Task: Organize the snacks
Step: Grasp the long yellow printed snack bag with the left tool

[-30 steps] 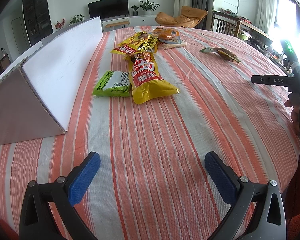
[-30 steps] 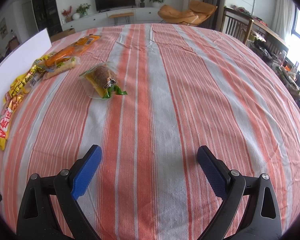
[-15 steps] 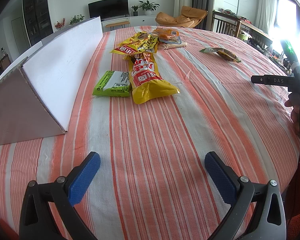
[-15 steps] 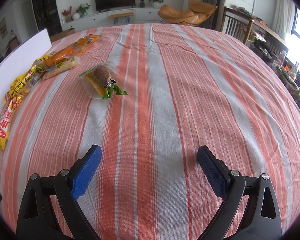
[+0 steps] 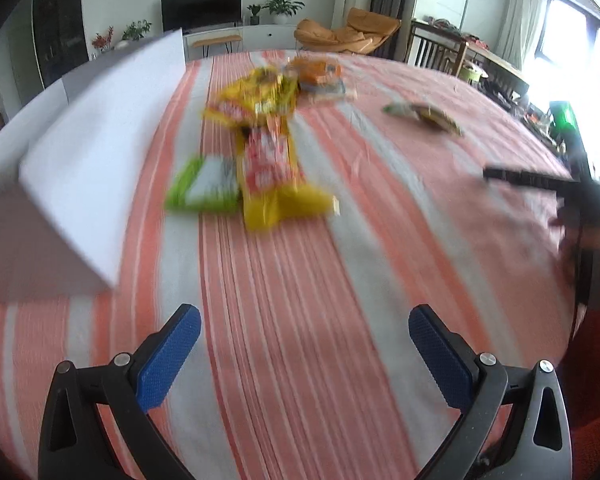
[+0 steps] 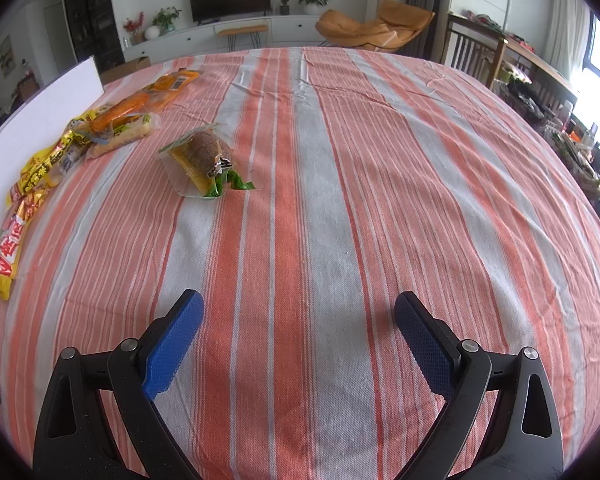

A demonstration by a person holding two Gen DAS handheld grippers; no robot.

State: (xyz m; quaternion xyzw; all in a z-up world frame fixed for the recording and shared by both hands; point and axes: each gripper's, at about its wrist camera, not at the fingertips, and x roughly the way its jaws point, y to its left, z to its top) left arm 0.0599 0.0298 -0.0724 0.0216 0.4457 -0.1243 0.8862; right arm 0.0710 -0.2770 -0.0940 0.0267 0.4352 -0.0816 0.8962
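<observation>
Snack packets lie on a striped tablecloth. In the blurred left wrist view a yellow and red bag (image 5: 272, 176) lies ahead, a green packet (image 5: 204, 188) on its left, more yellow and orange packets (image 5: 268, 92) behind. My left gripper (image 5: 304, 348) is open and empty, well short of them. In the right wrist view a clear wrapped bun with a green end (image 6: 204, 164) lies ahead left, and the yellow and orange packets (image 6: 100, 128) run along the left. My right gripper (image 6: 298, 336) is open and empty over bare cloth.
A white open box (image 5: 88, 168) stands on the table's left side. The wrapped bun also shows far right in the left wrist view (image 5: 424, 114). The right gripper's body and the hand on it (image 5: 580, 200) are at that view's right edge. Chairs and furniture stand beyond the table.
The left wrist view has gone blurred and the scene has shifted a little, so the left gripper is moving. The right gripper has not moved. Both stay open.
</observation>
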